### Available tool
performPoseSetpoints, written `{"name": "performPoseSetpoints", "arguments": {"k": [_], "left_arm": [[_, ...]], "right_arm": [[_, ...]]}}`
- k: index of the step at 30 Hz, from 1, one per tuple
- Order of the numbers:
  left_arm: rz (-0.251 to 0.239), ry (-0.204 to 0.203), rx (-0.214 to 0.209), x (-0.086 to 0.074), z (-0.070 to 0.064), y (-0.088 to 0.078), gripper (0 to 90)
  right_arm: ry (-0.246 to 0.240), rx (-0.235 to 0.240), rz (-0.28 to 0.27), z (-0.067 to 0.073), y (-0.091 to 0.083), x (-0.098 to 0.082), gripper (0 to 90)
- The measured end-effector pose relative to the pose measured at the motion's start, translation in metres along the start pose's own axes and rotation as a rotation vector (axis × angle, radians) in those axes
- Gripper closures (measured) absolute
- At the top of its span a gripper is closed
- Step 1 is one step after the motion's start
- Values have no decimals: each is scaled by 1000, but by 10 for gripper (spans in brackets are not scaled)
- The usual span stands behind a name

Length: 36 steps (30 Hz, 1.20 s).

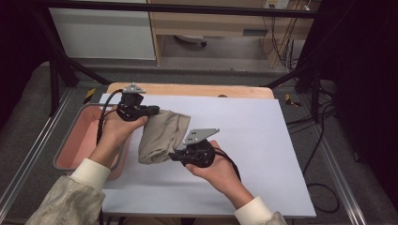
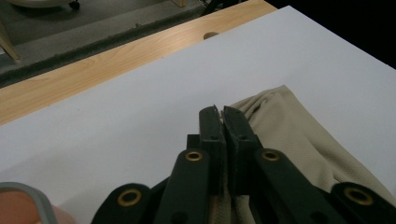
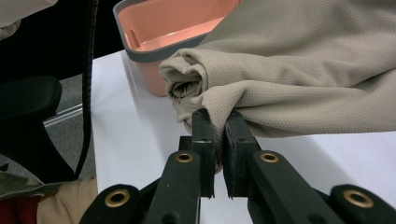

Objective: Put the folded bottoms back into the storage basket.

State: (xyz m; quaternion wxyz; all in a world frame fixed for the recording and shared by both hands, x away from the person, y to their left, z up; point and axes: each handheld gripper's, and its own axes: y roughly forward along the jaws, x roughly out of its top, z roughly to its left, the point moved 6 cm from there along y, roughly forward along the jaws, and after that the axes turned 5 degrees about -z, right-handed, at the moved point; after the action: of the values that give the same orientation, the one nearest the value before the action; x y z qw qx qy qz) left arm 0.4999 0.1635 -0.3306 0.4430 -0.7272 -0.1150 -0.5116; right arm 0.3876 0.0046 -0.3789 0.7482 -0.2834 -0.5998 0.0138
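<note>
**Both grippers pinching the cloth**

The left gripper [image 1: 151, 110] reaches in from the table's left edge, jaws clamped on the beige cloth [image 1: 162, 133]. The right gripper [image 1: 174, 156], wrist angled leftward, pinches its bunched lower end. The cloth hangs between them beside the pink bin [image 1: 70, 136].

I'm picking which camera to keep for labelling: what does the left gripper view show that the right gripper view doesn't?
The left gripper view alone shows the wooden table edge beyond the white sheet, and the left gripper shut on the beige cloth. The right gripper view alone shows the pink bin with its grey rim, the cloth's rolled end and the right gripper shut on it. Both show the beige cloth on the white sheet.
</note>
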Motion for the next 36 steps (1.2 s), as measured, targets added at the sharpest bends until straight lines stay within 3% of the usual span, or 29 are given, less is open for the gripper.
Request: {"name": "performPoseSetpoints", "arguments": {"k": [21,36], "left_arm": [[-9,-24,41,-1,28,-27,876],[-21,-36,57,-3,40,-39,876]], "right_arm": [[-36,47,2,8,29,24,848],[-54,63,4,13,43,34,848]]}}
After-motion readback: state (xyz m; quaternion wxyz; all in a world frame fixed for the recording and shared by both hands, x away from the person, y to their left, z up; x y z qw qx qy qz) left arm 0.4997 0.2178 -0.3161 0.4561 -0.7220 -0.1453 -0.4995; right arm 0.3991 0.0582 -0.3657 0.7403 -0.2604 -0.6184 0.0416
